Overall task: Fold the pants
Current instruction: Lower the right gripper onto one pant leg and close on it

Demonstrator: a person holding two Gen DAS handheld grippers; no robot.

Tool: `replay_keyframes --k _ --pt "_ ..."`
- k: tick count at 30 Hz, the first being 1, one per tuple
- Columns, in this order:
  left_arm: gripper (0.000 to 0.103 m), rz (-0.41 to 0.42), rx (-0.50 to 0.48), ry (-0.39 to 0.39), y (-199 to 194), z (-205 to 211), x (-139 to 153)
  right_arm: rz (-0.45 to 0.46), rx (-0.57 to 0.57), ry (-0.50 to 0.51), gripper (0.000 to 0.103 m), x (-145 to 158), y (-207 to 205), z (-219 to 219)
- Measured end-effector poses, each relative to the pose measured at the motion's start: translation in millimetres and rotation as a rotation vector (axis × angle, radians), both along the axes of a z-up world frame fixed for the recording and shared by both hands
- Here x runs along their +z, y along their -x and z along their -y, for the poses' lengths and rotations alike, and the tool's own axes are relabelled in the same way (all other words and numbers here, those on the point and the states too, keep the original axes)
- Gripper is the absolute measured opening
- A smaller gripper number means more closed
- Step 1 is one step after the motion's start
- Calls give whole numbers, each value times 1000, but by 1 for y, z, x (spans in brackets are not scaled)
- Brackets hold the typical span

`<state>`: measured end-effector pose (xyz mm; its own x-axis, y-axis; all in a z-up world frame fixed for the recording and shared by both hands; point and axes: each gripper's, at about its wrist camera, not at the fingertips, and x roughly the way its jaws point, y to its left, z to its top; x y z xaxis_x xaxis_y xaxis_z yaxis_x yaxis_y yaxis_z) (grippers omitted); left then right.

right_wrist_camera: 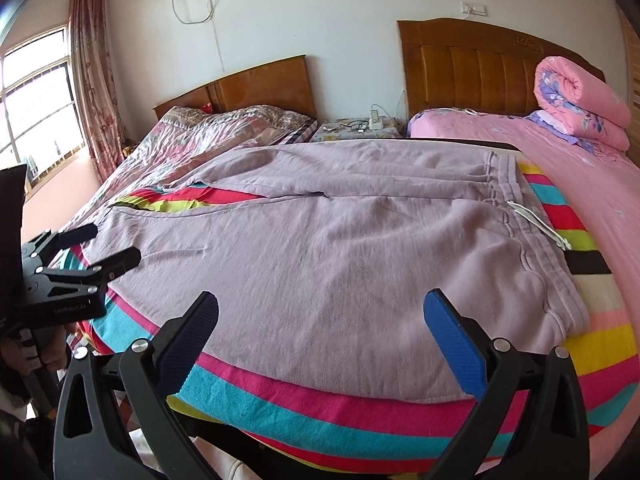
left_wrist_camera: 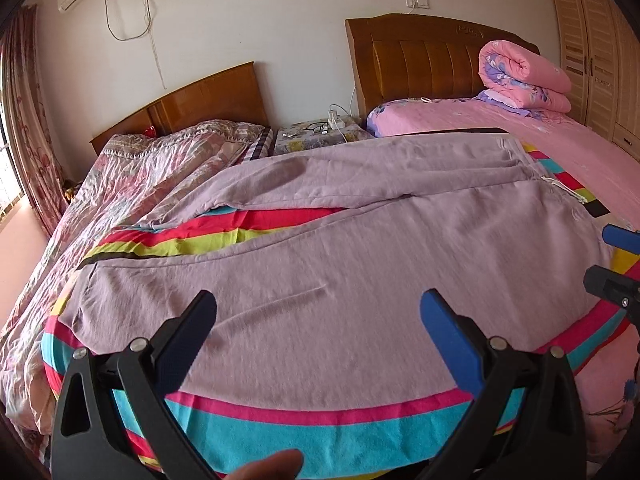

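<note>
We're looking down our left tongs (left_wrist_camera: 318, 312), fingers spread wide with nothing between them, hovering just above the near leg of the pants (left_wrist_camera: 340, 248). Below them, at the bottom of the left wrist view, a fingertip (left_wrist_camera: 272, 466) pokes into view. Our right tongs (right_wrist_camera: 322, 314) are just as wide apart and just as empty, poised over the hip end of the pants (right_wrist_camera: 340, 248) near the front edge.

Under both pairs runs the striped blanket (left_wrist_camera: 280, 432), bands of cyan, pink and yellow, covering the bench that carries the pants. The pants are lilac, spread flat and unfolded, waistband off to the right of our right tongs and the legs running away to the left. Between the two legs, ahead and left of the tongs, a wedge of the blanket shows through. A white drawstring (right_wrist_camera: 536, 226) trails off the waistband onto the stripes.

From the right wrist view we catch the left tongs (right_wrist_camera: 106, 246) off to the left, near the leg cuffs.

Farther out, a bed with a floral cover (left_wrist_camera: 160, 168) lies ahead to the left, a pink bed (left_wrist_camera: 520, 140) ahead to the right with a rolled quilt (left_wrist_camera: 524, 76) on it, and a small nightstand (left_wrist_camera: 320, 134) stands between them against the wall.
</note>
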<state>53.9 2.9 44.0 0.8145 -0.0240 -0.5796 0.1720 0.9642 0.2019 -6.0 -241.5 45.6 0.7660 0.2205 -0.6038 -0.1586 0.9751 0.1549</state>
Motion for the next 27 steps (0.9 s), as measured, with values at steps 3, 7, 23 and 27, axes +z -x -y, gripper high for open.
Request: replay_keyframes --k 3,7,23,27 --pt "102 -10 28 17 -50 -13 27 4 42 111 99 15 -51 17" --pt "102 -327 -54 256 -136 -35 21 -47 110 124 99 28 -149 46" --pt "102 -487 -115 610 -274 -16 -34 -327 453 163 62 -69 -474 59" --pt "101 -476 -120 607 -283 -18 -35 -311 523 190 37 -72 -479 50"
